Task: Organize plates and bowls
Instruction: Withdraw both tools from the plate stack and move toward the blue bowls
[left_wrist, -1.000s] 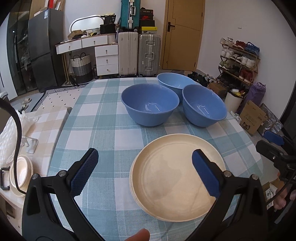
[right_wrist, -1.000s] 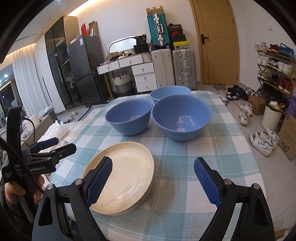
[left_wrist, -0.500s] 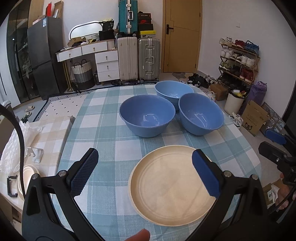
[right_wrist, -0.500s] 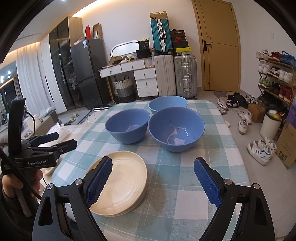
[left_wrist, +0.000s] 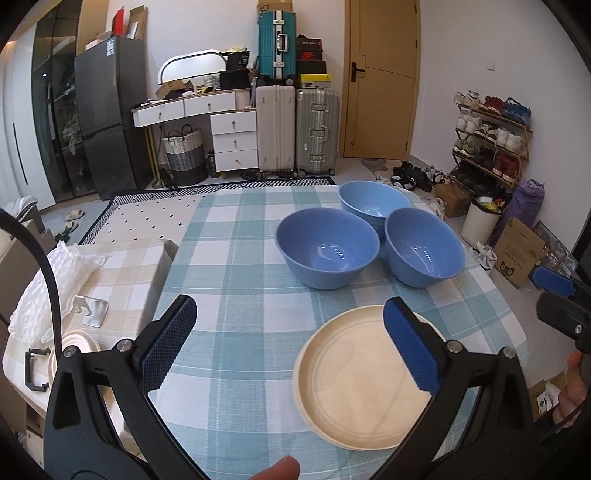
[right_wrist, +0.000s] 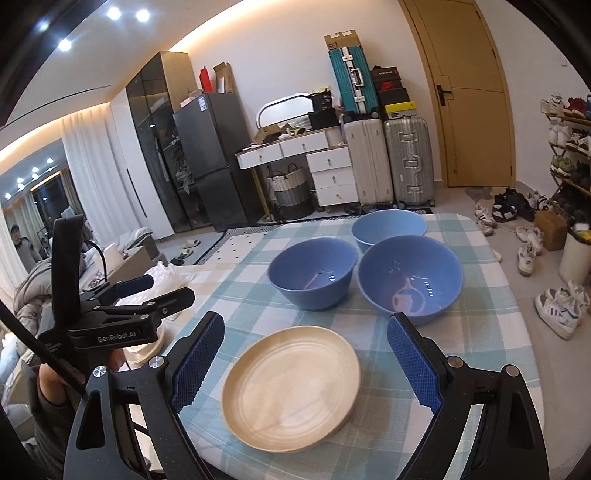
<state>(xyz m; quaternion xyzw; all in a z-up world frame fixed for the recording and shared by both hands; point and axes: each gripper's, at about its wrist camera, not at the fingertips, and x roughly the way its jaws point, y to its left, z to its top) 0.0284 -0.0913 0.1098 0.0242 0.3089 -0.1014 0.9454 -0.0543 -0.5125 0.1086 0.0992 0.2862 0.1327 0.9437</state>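
Note:
A stack of cream plates (left_wrist: 360, 384) (right_wrist: 291, 384) lies near the front edge of a table with a blue checked cloth (left_wrist: 236, 266) (right_wrist: 480, 332). Behind it stand three blue bowls: one at the left (left_wrist: 327, 253) (right_wrist: 312, 271), one at the right (left_wrist: 424, 251) (right_wrist: 410, 277), and a lighter one at the back (left_wrist: 373, 203) (right_wrist: 388, 229). My left gripper (left_wrist: 291, 343) hangs open above the table, its right pad over the plates' edge. My right gripper (right_wrist: 306, 360) is open too, raised above the plates, holding nothing.
A lower side table with a beige checked cloth (left_wrist: 122, 266) stands at the left, bearing bubble wrap (left_wrist: 55, 284), a metal bracket (left_wrist: 90, 308) and small cream dishes (left_wrist: 75, 345). Suitcases, drawers and a fridge line the far wall. A shoe rack (left_wrist: 491, 136) and boxes stand at the right.
Both grippers have risen and drawn back, so the plates and bowls now look smaller and sit lower in each view. Both stay open. Nothing on the table moved.

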